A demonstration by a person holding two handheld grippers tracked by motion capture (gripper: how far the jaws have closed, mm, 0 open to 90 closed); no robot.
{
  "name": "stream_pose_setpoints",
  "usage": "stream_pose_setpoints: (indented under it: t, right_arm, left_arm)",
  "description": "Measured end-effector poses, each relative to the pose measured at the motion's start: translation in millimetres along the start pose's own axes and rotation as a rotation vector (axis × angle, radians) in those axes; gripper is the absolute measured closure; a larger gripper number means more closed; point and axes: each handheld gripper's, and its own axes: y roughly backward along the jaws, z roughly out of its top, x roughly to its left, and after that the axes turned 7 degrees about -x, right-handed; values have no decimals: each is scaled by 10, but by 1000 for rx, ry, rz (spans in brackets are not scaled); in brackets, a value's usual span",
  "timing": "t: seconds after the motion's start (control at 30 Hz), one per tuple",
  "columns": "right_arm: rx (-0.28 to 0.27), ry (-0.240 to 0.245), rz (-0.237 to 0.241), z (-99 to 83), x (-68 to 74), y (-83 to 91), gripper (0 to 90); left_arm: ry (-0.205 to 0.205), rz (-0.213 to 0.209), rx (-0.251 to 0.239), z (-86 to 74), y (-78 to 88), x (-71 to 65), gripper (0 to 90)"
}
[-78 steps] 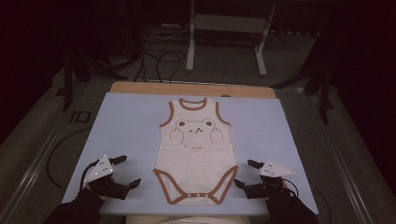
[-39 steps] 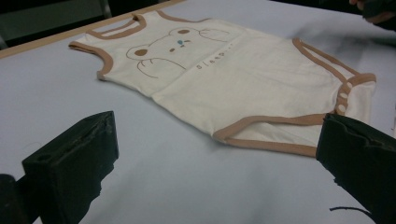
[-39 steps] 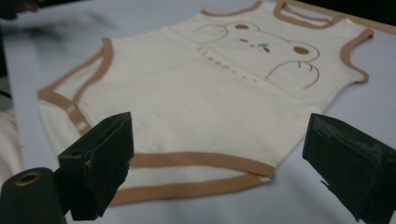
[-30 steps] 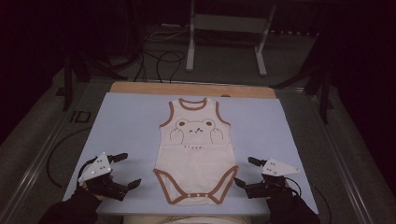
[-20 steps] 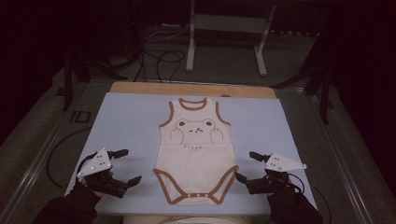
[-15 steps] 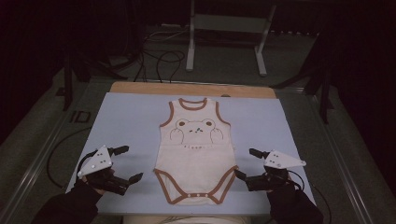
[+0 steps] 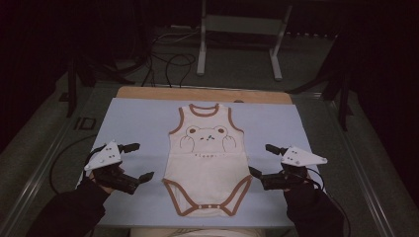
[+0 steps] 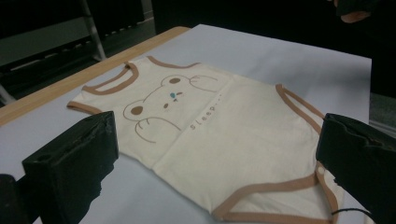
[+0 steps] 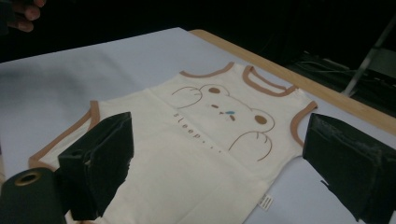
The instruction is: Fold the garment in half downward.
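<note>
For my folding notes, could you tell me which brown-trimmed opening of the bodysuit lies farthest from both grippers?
The neck opening at the far end; the two leg openings lie at the near end between the open grippers.

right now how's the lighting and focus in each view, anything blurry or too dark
High view: the bodysuit and blue mat are lit, the surrounding floor is very dark. Left gripper view: the print is sharp, the near jaws are soft and blurred. Right gripper view: same, with the background nearly black.

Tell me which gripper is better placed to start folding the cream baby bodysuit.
Neither clearly: the left gripper and right gripper flank the cream brown-trimmed baby bodysuit, both open and apart from it. The right looks slightly nearer its edge.
</note>
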Motion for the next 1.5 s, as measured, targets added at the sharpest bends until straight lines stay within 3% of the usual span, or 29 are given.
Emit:
stream_pose_setpoints:
  t: [0.3, 0.9, 1.5]
  right_arm:
    - [5, 16, -14, 90, -90, -122, 90]
    - [34, -32, -37, 37, -279, -398, 90]
    - [74, -63, -60, -71, -466, -640, 90]
  left_arm:
    - [5, -7, 13, 81, -175, 103, 0]
    - [15, 2, 40, 163, -451, 251, 0]
    - [53, 26, 85, 70, -677, 420, 0]
